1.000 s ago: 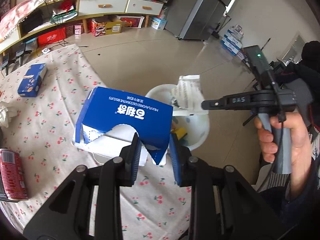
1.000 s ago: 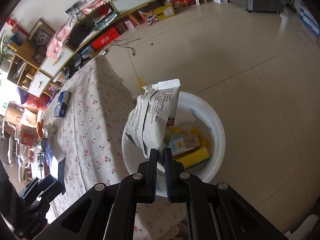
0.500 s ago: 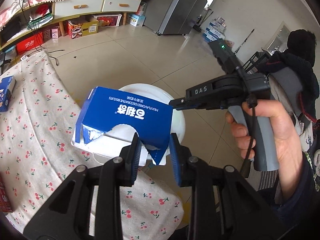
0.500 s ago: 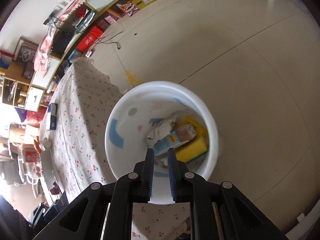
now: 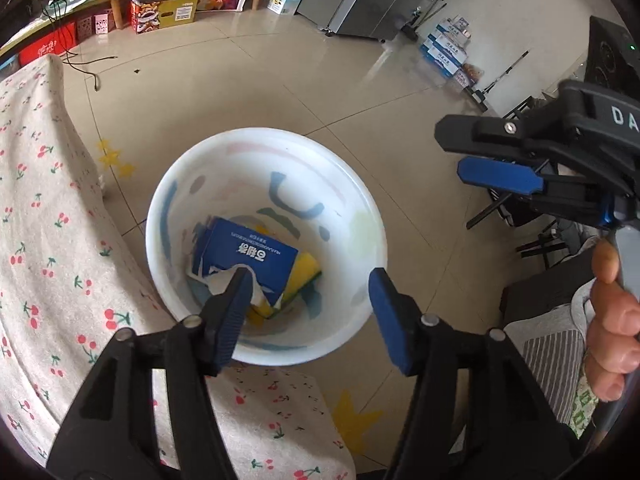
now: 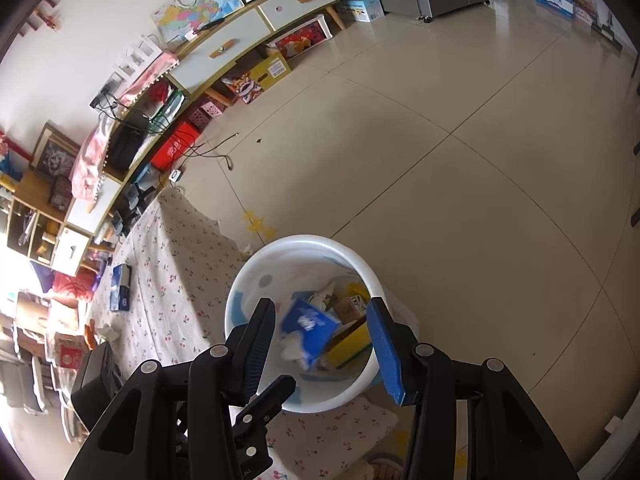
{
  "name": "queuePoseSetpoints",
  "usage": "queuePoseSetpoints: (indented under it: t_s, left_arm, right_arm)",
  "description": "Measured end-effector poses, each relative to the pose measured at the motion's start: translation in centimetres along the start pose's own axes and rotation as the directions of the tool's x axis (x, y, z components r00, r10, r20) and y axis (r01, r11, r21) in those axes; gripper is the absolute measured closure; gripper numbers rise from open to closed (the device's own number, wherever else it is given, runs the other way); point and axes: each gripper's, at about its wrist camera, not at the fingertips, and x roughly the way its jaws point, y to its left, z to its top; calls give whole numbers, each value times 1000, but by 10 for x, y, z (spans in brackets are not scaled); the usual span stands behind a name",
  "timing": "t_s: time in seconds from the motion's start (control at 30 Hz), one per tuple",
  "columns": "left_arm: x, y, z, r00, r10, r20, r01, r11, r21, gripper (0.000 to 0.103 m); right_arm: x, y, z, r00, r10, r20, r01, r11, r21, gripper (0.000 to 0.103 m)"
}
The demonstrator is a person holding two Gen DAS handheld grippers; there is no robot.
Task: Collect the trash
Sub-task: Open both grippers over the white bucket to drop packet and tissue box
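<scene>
A white bin (image 5: 180,184) stands on the floor beside the table. Inside it lies the torn blue carton (image 5: 248,254), on top of a yellow sponge (image 5: 308,276). My left gripper (image 5: 310,284) hangs over the bin with its jaws opening and nothing between them. In the right wrist view the blue carton (image 6: 308,326) is blurred inside the bin (image 6: 304,240), next to a crumpled silver wrapper (image 6: 324,294). My right gripper (image 6: 320,312) is also above the bin; its jaws are opening and hold nothing. It shows at the right of the left view as the right gripper (image 5: 450,151).
The table's cherry-print cloth (image 5: 48,240) borders the bin on the left. A small blue box (image 6: 120,292) lies further along the table. A person's hand (image 5: 612,320) holds the right gripper's handle. A low cabinet (image 6: 240,36) and boxes line the far wall.
The right gripper let go of the silver wrapper, which dropped into the bin, and opened. The left gripper moved over the bin and released the blue carton, which now lies inside.
</scene>
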Motion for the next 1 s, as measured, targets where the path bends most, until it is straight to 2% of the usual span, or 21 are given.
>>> queuePoseSetpoints:
  t_s: [0.13, 0.3, 0.47, 0.7, 0.9, 1.0]
  left_arm:
    - [-21, 6, -7, 999, 32, 13, -32, 999, 5, 42]
    - [-55, 23, -7, 996, 83, 32, -82, 996, -33, 42]
    - [-89, 48, -11, 984, 177, 15, -176, 983, -61, 41]
    - [-146, 99, -24, 937, 350, -13, -349, 930, -116, 41]
    - [-206, 150, -43, 912, 408, 44, -388, 893, -228, 41]
    - [-226, 179, -50, 908, 414, 58, -378, 872, -310, 41]
  right_arm:
    - [0, 11, 0, 1000, 4, 11, -4, 1000, -26, 54]
    - [5, 28, -3, 1000, 12, -2, -12, 998, -67, 54]
    - [10, 46, -8, 997, 65, -32, -67, 994, -83, 54]
    - [18, 89, -21, 994, 91, -59, -100, 979, -178, 53]
    - [26, 126, -34, 991, 106, -80, -123, 960, -253, 50]
    - [32, 143, -40, 988, 118, -100, -142, 949, -282, 50]
